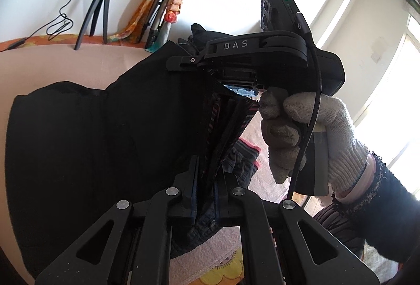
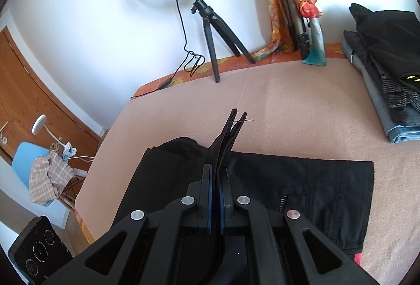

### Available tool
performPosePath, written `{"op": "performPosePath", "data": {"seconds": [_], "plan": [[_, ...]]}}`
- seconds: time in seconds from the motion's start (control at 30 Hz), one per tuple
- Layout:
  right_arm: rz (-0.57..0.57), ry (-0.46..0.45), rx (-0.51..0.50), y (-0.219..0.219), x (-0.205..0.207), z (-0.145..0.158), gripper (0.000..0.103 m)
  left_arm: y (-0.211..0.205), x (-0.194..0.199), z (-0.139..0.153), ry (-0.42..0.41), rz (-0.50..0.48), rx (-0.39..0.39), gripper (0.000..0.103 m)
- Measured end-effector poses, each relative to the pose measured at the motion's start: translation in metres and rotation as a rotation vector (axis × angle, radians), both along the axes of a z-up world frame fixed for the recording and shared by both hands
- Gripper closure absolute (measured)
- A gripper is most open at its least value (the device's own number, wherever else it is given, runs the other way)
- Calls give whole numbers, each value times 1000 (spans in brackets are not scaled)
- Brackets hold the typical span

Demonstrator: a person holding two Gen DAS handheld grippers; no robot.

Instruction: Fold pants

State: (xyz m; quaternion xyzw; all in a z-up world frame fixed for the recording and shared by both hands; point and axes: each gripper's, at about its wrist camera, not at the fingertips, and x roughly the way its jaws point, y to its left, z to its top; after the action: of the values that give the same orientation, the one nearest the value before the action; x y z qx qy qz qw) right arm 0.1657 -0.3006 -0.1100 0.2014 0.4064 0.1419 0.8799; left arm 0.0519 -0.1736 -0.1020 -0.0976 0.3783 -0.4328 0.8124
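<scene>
The left gripper (image 1: 204,193) is matte black plastic, its angled linkage arms pierced by triangular cut-outs and pinned with round silver rivets; thin blue pads line the inner finger faces. The right gripper (image 2: 215,195) is built the same way, and from the left wrist view its side carries the white letters "DAS", a small screw, a black camera block with a green light, and a black cable running down. The right hand (image 1: 307,133) wears an off-white knitted glove, pink cuff and fuzzy black sleeve.
</scene>
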Motion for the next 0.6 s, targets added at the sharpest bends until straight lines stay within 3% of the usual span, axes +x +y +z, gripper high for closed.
{"op": "performPosePath", "data": {"seconds": [0.2,0.27,0.4,0.6], "plan": [[-27,17,0,-13,-3,-8,102,-11,-5,-5,6,-26,8,97],[-28,16,-14,-17,-5,-9,102,-14,-4,-5,26,-53,-2,88],[-44,19,-28,-29,-8,-12,102,-18,-10,-1,46,-99,9,82],[-68,52,-79,-46,-11,-26,102,13,-16,16,-4,-63,4,81]]}}
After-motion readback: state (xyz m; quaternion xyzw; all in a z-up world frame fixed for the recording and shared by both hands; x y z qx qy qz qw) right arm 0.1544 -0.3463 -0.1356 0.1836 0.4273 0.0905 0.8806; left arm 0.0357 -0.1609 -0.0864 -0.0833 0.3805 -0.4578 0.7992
